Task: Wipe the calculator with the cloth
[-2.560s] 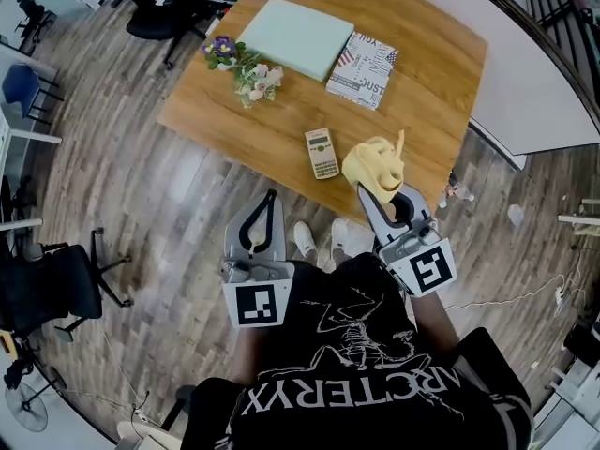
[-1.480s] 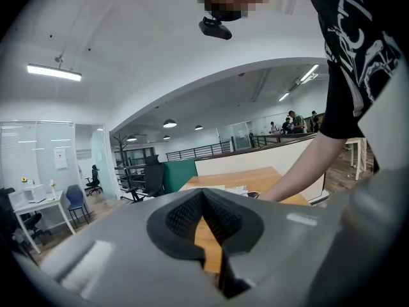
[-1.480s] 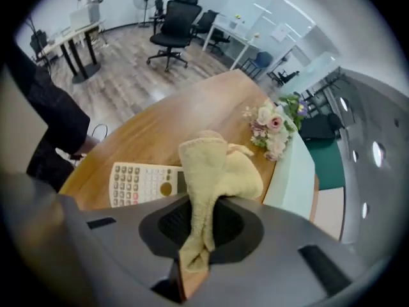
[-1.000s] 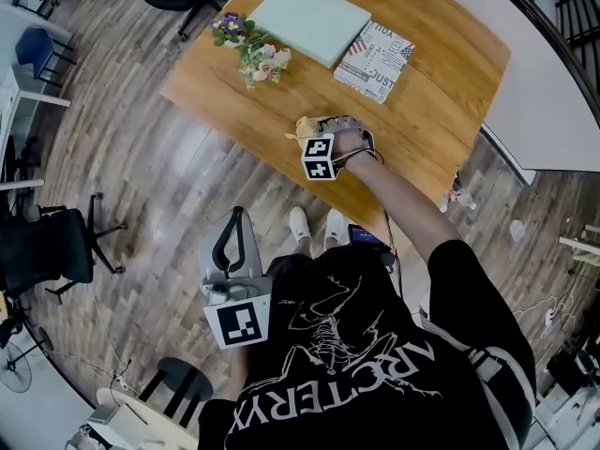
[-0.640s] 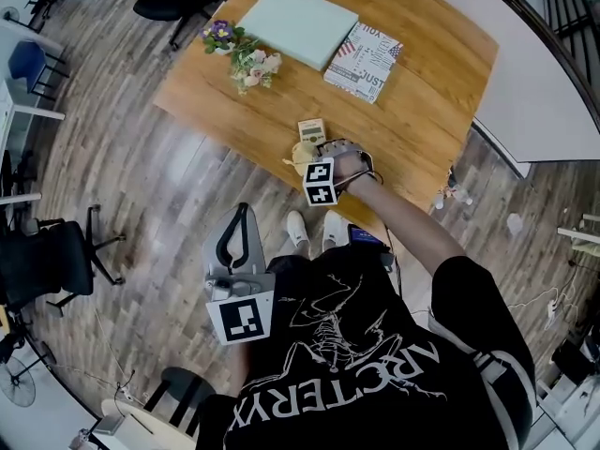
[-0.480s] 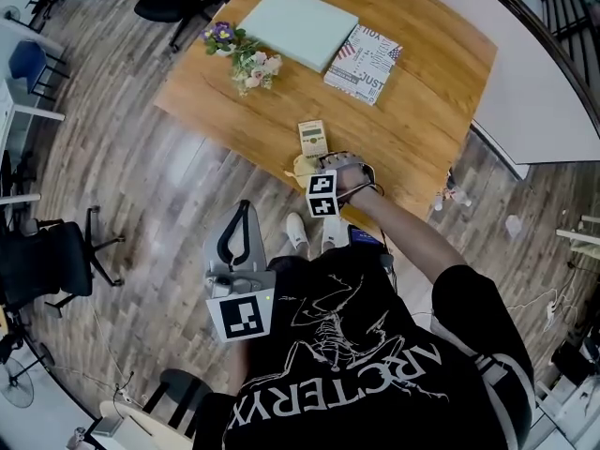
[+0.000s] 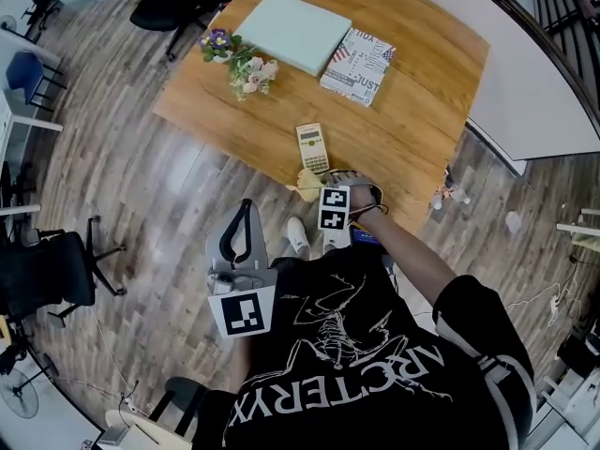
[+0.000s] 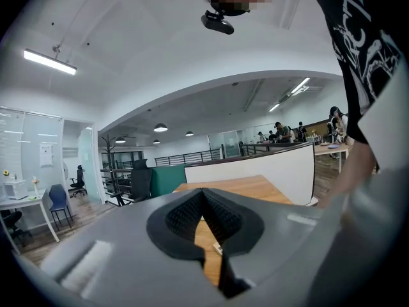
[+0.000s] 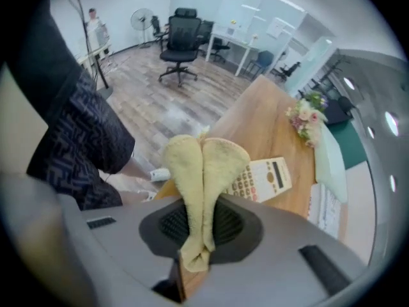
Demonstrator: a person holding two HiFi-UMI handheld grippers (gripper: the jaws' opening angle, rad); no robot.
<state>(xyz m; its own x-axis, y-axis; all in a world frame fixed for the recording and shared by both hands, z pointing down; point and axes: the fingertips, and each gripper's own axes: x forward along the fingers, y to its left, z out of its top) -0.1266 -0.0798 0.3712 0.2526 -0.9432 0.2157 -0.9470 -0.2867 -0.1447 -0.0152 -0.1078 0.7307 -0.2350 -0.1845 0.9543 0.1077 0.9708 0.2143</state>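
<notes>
The cream calculator (image 7: 312, 147) lies face up on the wooden table (image 7: 412, 111), close to its near edge. Just below it hangs the yellow cloth (image 7: 304, 180), with my right gripper (image 7: 316, 188) shut on it at the table's edge. In the right gripper view the folded cloth (image 9: 203, 171) stands up between the jaws of the right gripper (image 9: 202, 226), and the calculator (image 9: 263, 179) lies just beyond it, to the right. My left gripper (image 7: 246, 210) hangs shut and holds nothing, over the floor near my body. The left gripper (image 8: 202, 194) points at the table from low down.
A pale green board (image 7: 292, 32), a printed box (image 7: 361, 61) and a small bunch of flowers (image 7: 239, 64) lie on the table's far half. Office chairs (image 7: 42, 279) stand on the wooden floor at the left. A white partition (image 7: 534, 92) borders the table's right side.
My right gripper has drawn the cloth back across the calculator toward the near table edge, so the calculator now shows whole. The left gripper has stayed where it was.
</notes>
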